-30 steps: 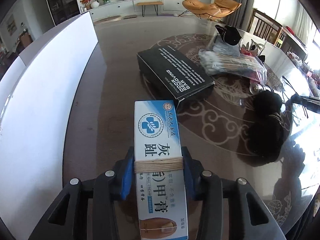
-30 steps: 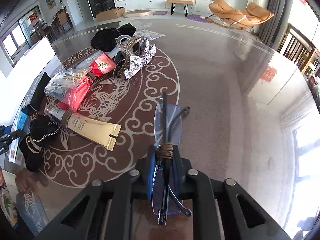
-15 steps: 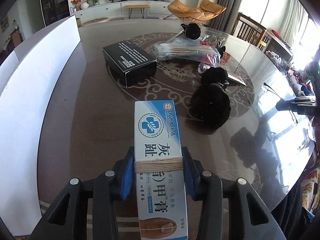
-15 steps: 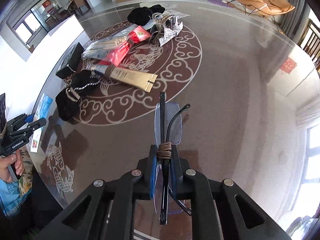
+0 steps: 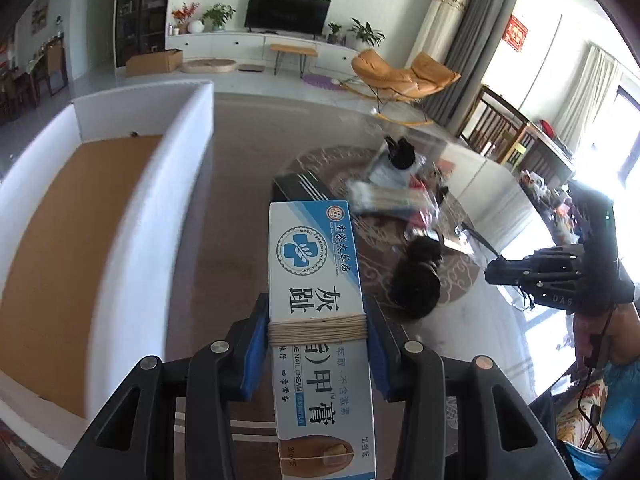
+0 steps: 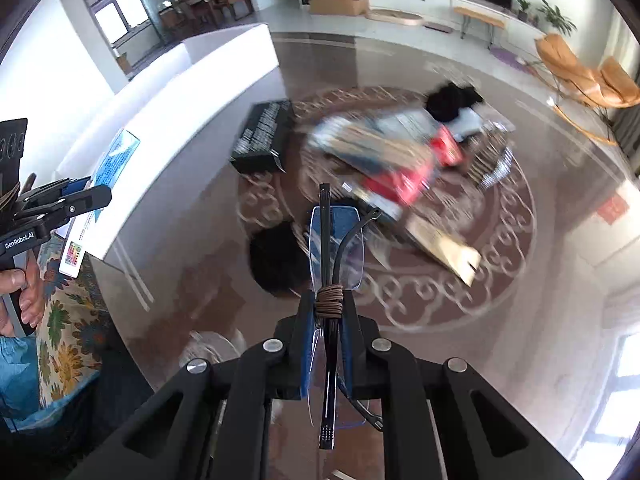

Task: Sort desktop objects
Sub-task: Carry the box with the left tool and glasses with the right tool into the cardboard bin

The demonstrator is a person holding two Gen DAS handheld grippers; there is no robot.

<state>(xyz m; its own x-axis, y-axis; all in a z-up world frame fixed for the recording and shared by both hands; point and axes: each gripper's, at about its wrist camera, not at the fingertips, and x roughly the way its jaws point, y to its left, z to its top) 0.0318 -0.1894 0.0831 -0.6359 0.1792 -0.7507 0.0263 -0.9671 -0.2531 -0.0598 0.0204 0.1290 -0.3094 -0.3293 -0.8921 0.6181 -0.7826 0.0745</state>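
While both tools are clamped on their loads, the viewpoint has changed sharply from half a second ago: the left wrist view, which then looked across the table top, now looks from higher up into the white bin (image 5: 120, 216), whose brown cardboard floor (image 5: 68, 232) shows bare.

Left gripper (image 5: 318, 340): clenched on the nail-cream box (image 5: 320, 320), pads pressing both long sides, a string band around the box at the grip line. Box is airborne, just right of the bin wall, not yet over its opening.

Right gripper (image 6: 326, 328): clenched on the folded glasses (image 6: 334, 264), held edge-on, cord wound around them just ahead of the fingertips. Glasses hang above the table (image 6: 540, 320), near the black pouch (image 6: 280, 258).

Remaining clutter (black carton (image 6: 262, 138), bagged items (image 6: 384, 160), gold tube (image 6: 444, 246)) is motion-blurred in both views, so both hands are swinging fast.

Judgement: lift phase is over, transport toward the bin is under way. Box appears to go in first. Next move needs leftward travel over the wall before release; letting go early would drop it on the rim.
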